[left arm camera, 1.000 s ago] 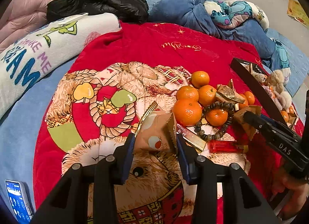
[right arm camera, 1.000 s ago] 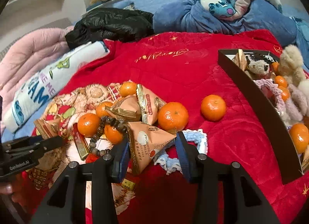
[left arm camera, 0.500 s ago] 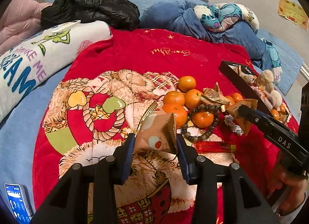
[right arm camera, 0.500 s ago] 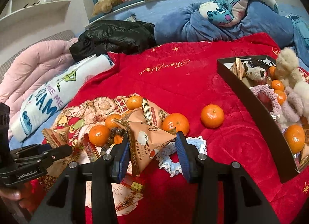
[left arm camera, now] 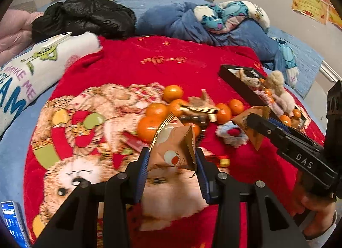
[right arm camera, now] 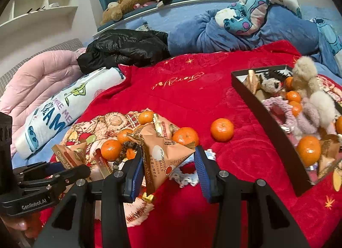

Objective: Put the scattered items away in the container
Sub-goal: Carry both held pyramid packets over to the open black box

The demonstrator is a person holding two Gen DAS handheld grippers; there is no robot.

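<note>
Above the red blanket (right arm camera: 192, 98), 2 snack packets are held up: one (left arm camera: 173, 151) is pinched by the left gripper (left arm camera: 172, 162), one (right arm camera: 164, 158) by the right gripper (right arm camera: 167, 164). Carrying is the step now. Next, both need moving over the black tray (right arm camera: 256, 98), then letting go.

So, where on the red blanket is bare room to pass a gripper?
Bare: red blanket between lone orange, tray and black jacket. Crowded: the snack pile and inside the tray.
</note>
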